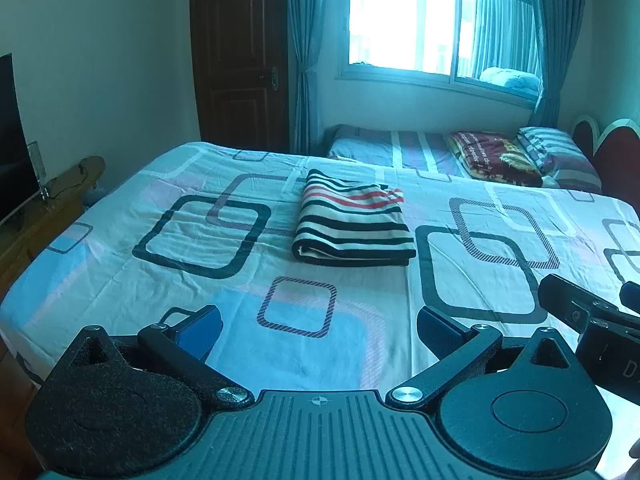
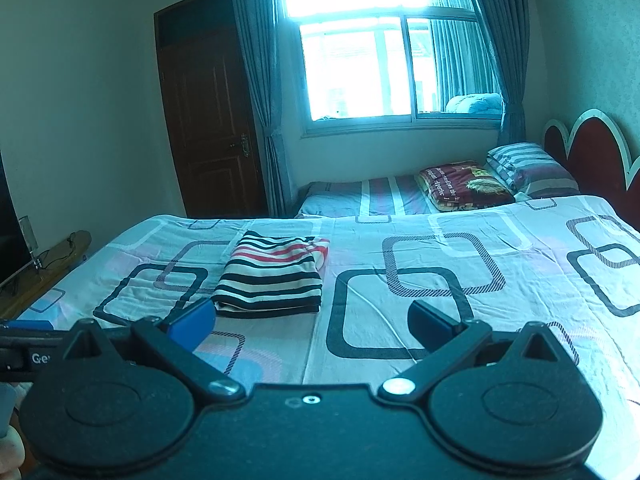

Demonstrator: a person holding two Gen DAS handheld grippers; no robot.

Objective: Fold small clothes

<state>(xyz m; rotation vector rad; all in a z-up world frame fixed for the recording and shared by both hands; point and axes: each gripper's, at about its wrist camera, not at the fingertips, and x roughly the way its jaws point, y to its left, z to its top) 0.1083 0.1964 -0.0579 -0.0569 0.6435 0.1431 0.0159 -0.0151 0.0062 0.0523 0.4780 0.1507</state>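
Over bed [image 1: 120,208]: both tools wide, empty.

In your right wrist view, the left gripper [image 2: 24,354] shows white letters "Ge" on its black body at the picture's left edge, the rest cut off. In your left wrist view, the right gripper [image 1: 612,360] shows a "D". The maroon blanket [image 2: 464,184] carries pale lettering too blurred to read.

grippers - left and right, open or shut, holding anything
Left gripper: open, holding nothing, above the bed sheet, short of the folded striped garment.
Right gripper: open, holding nothing.
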